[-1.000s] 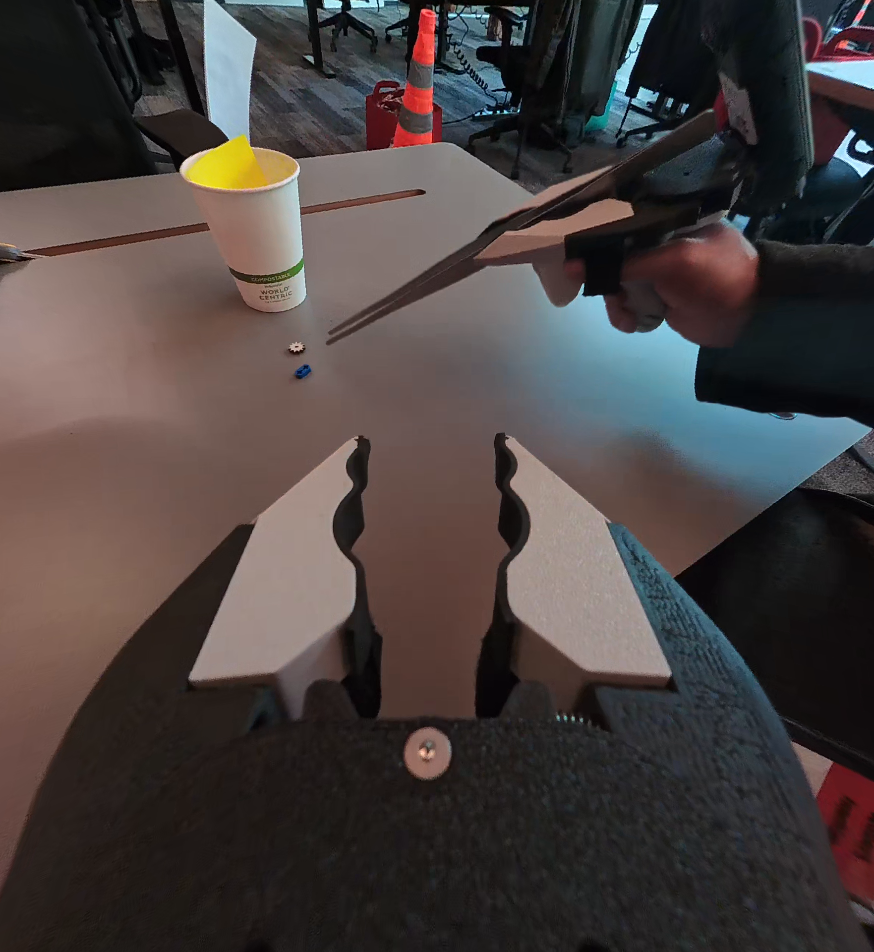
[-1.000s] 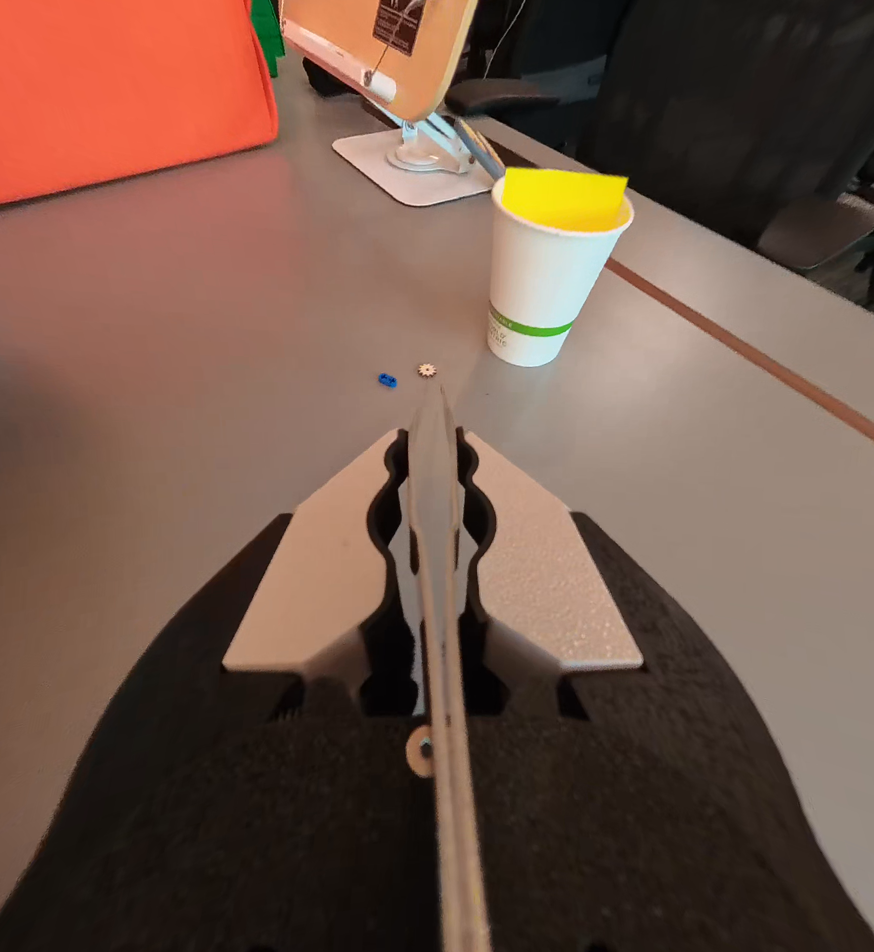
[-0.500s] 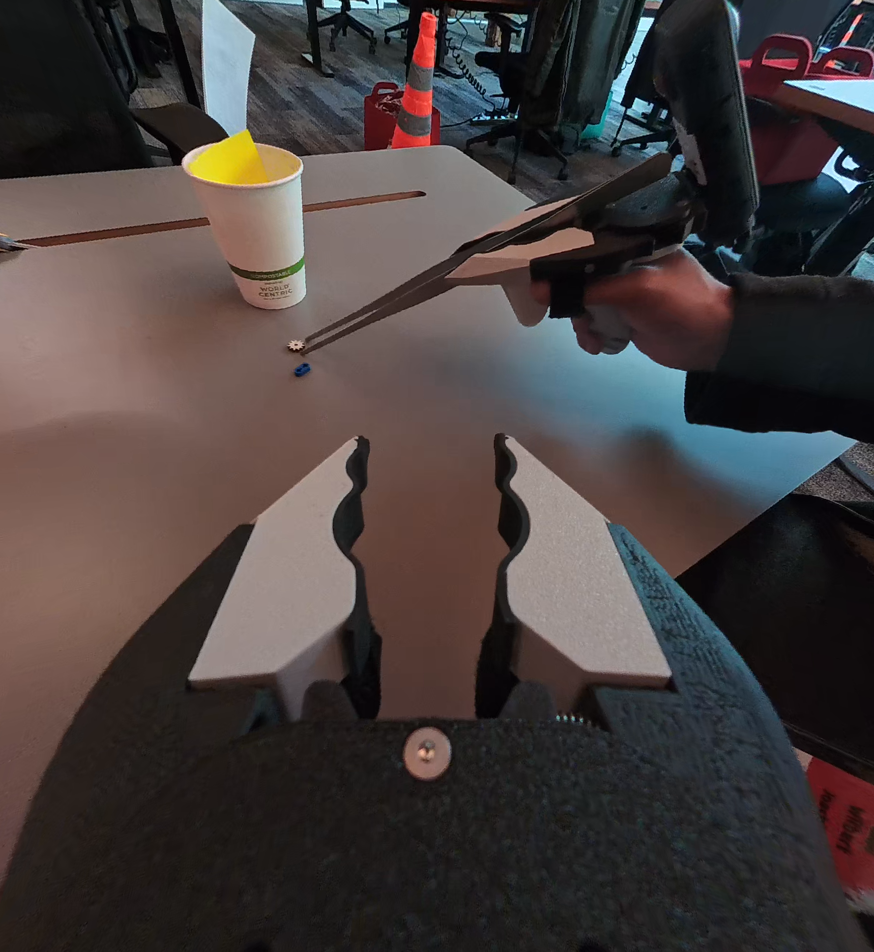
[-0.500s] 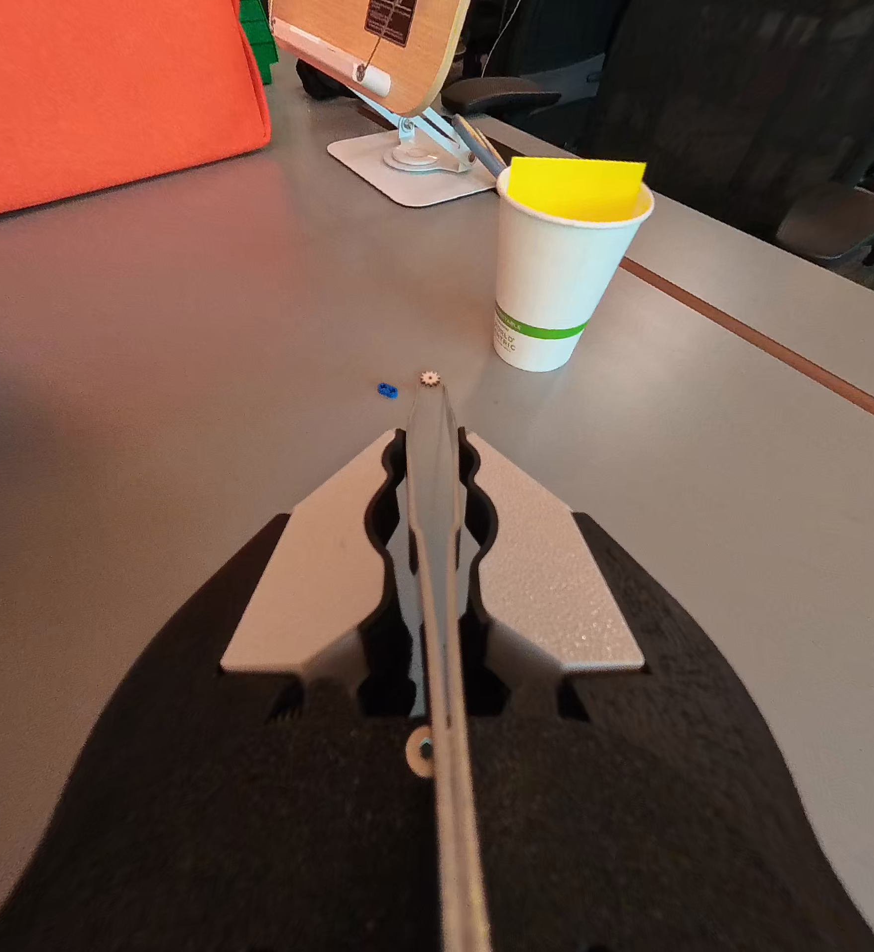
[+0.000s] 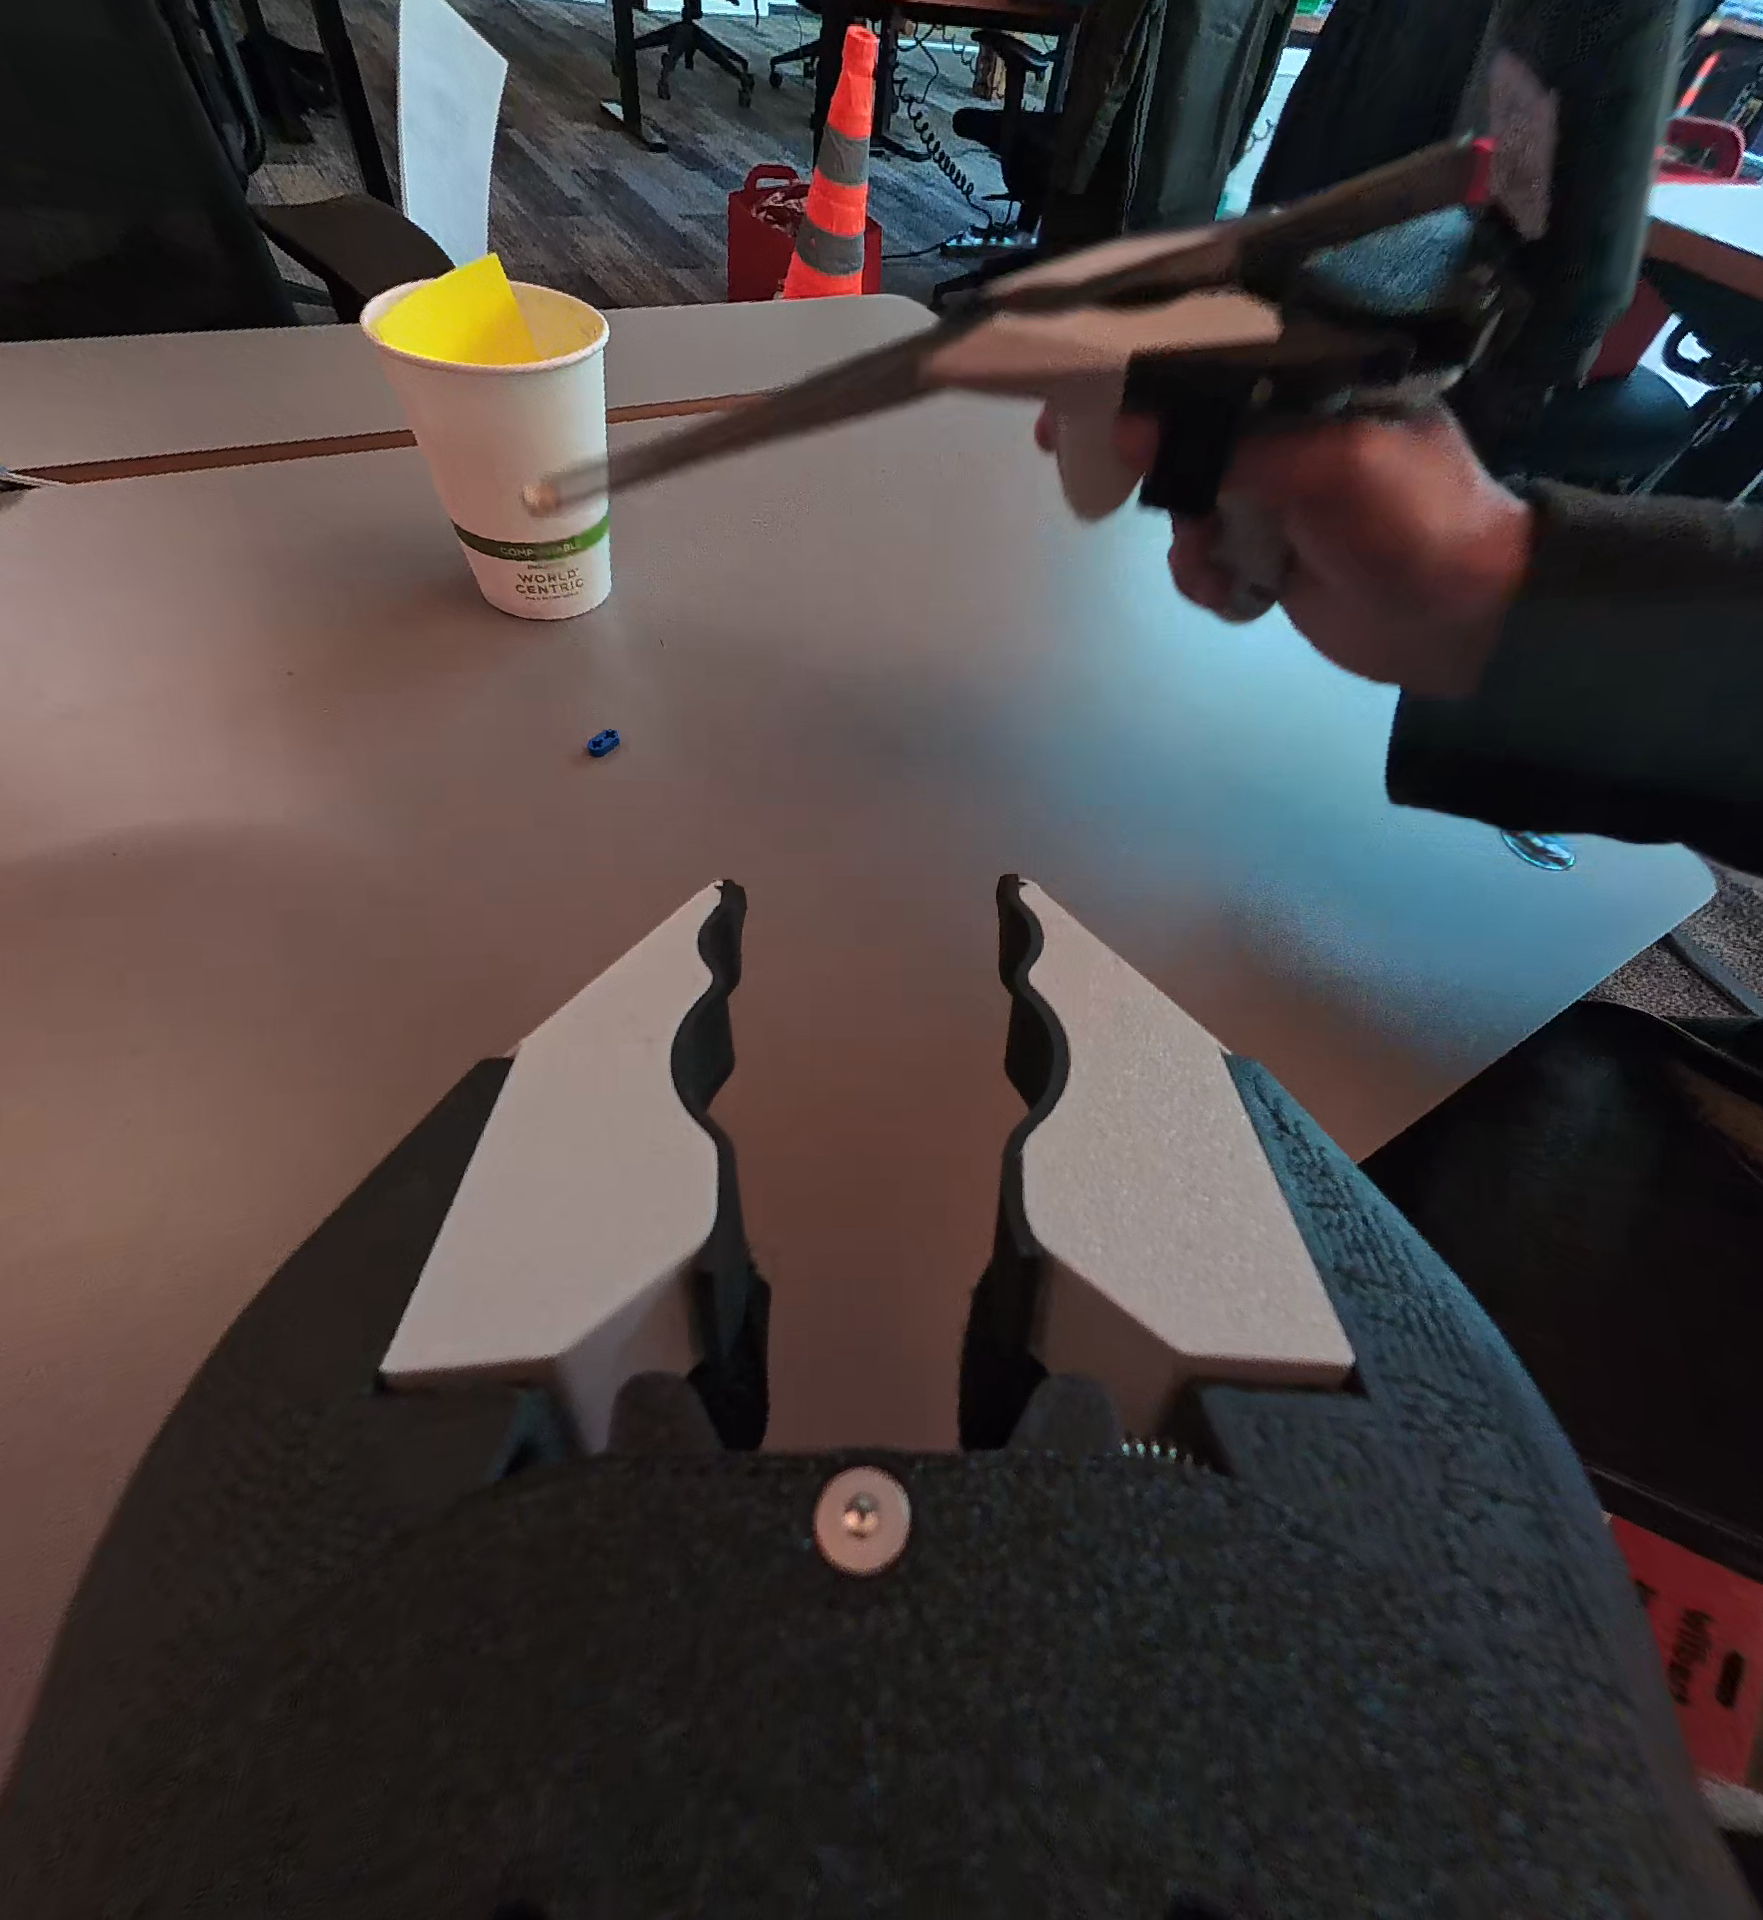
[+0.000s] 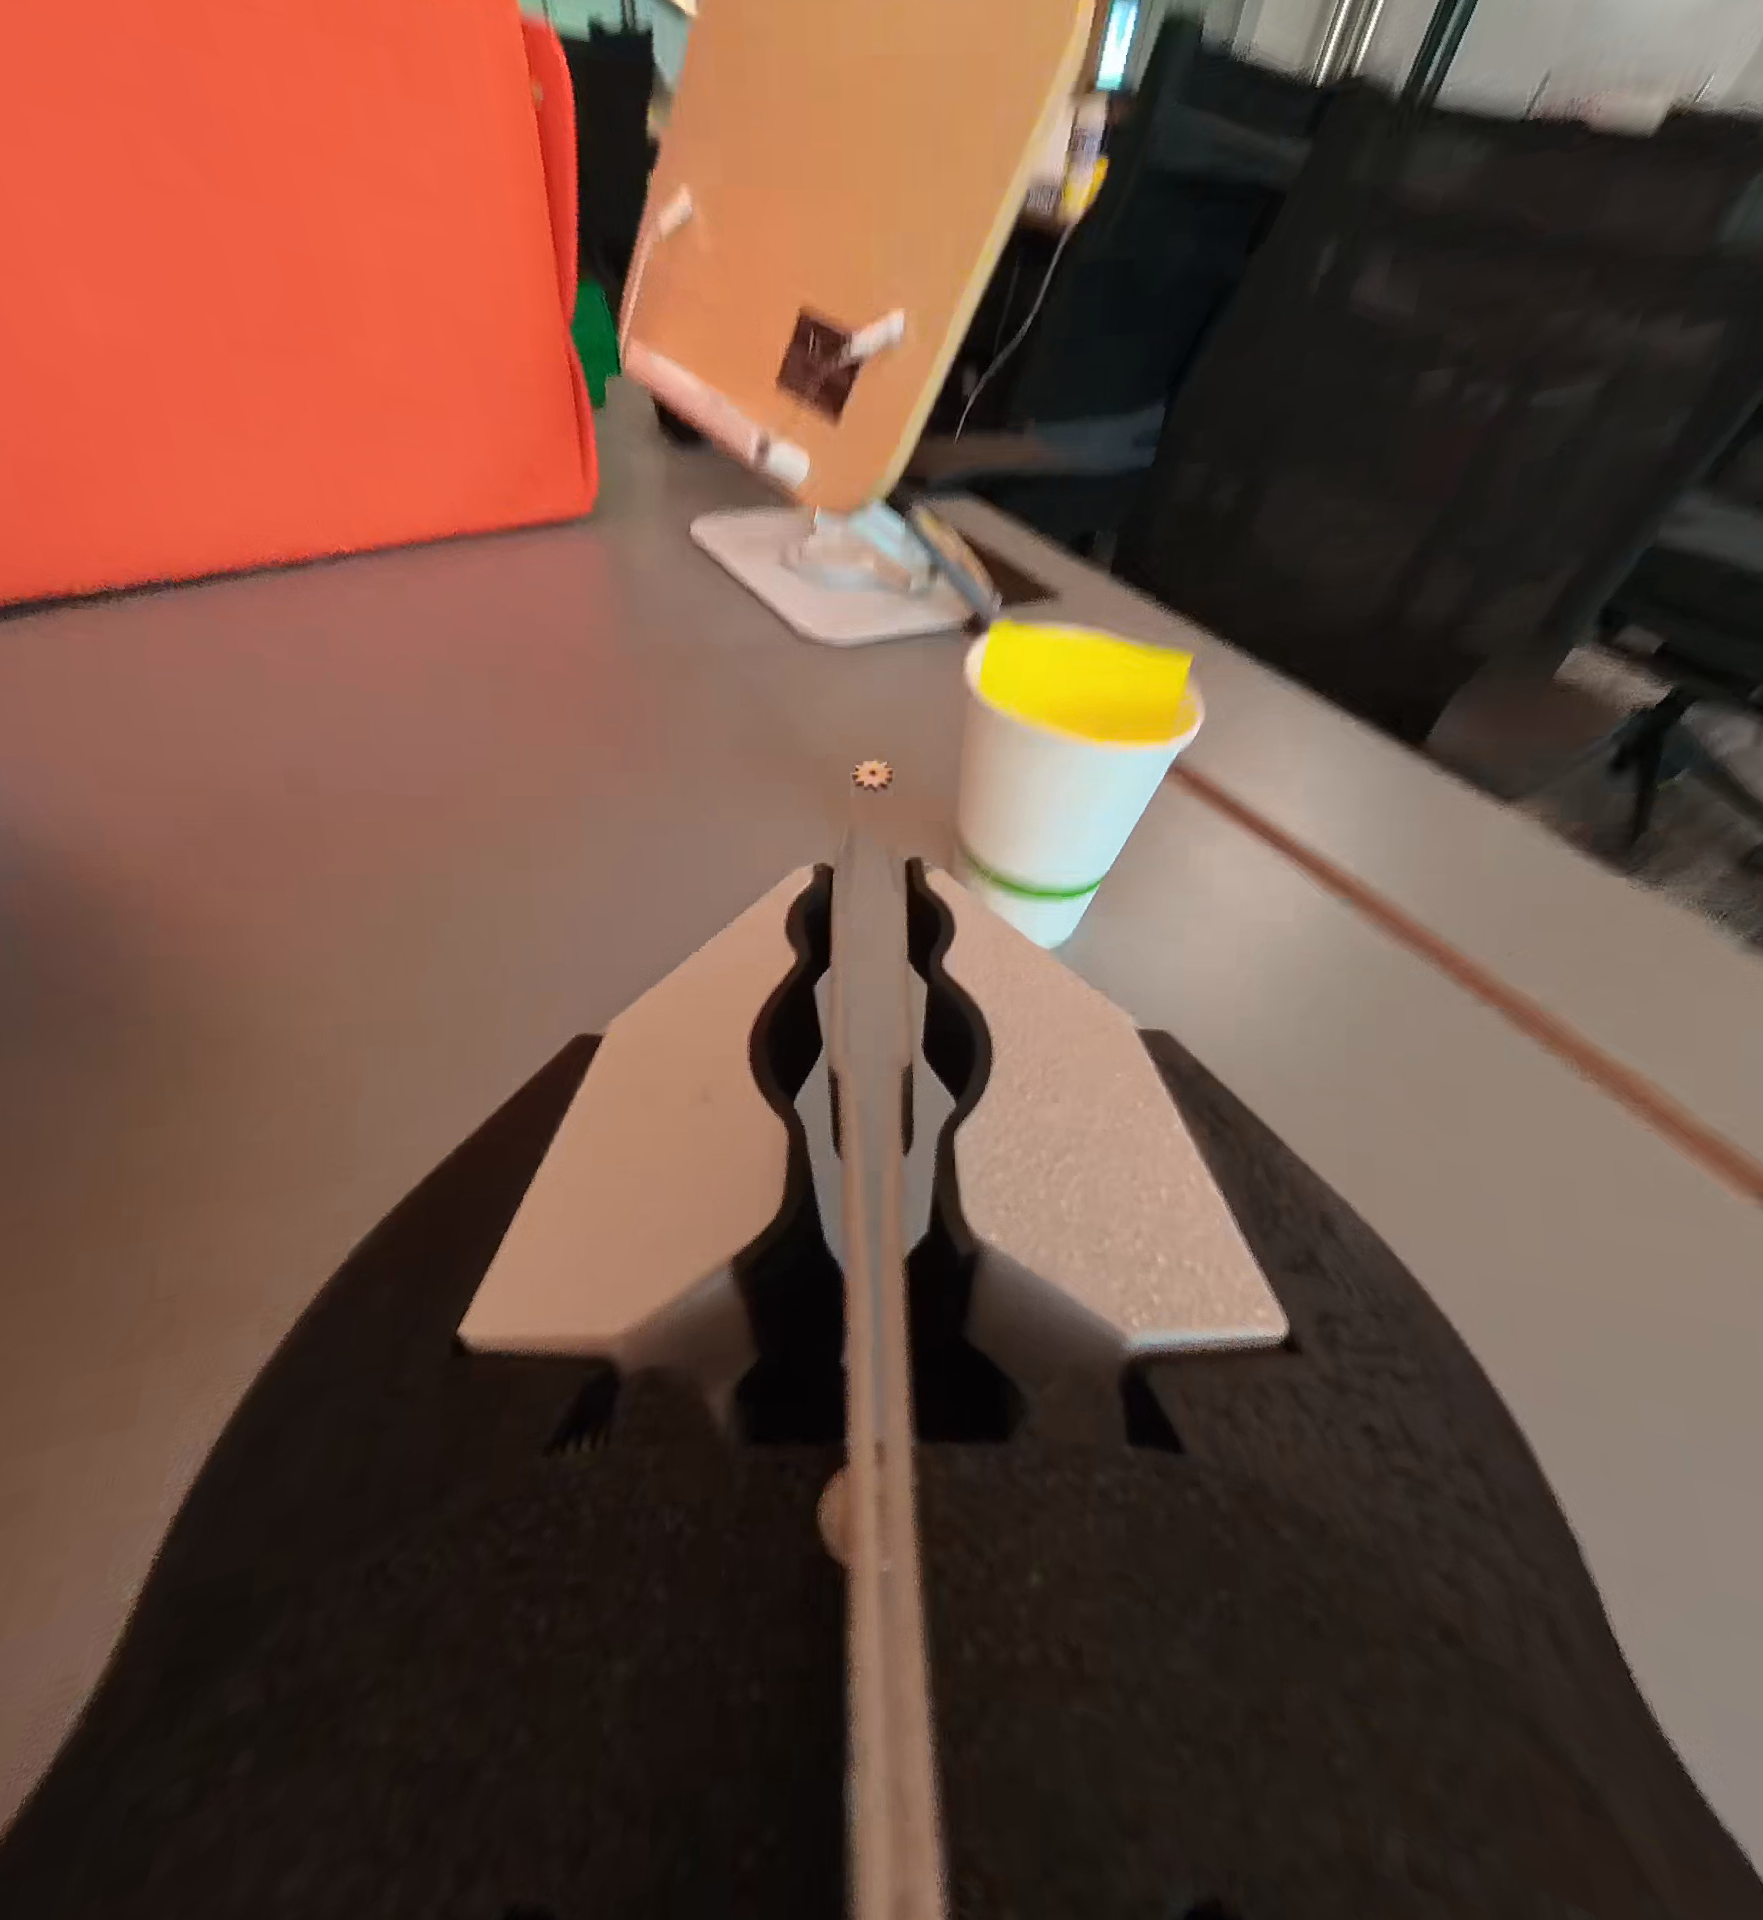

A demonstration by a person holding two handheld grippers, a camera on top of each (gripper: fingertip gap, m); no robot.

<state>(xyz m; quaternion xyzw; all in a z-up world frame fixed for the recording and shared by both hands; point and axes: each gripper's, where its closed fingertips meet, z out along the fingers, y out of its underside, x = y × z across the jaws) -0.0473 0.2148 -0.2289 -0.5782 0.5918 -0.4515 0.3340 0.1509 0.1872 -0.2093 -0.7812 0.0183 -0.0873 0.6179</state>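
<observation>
While grey table (image 5: 233, 935) stretches toward office chairs, white cup (image 5: 529, 468) holds yellow paper (image 5: 456, 312); left gripper (image 5: 866, 904) fingers apart, right gripper (image 6: 869, 868) clamped on tweezers (image 6: 872, 1247) pinching gear (image 6: 871, 774).

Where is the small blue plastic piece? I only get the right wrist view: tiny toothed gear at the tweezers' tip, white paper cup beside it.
Observer: The small blue plastic piece lies on the grey table, between the left gripper and the white paper cup.
Operator: Is the left gripper holding anything?
Observer: No, it is open and empty.
Operator: Are my tweezers off the table?
Observer: Yes, the long metal tweezers hang in the air, tip level with the cup's side, below its rim.
</observation>
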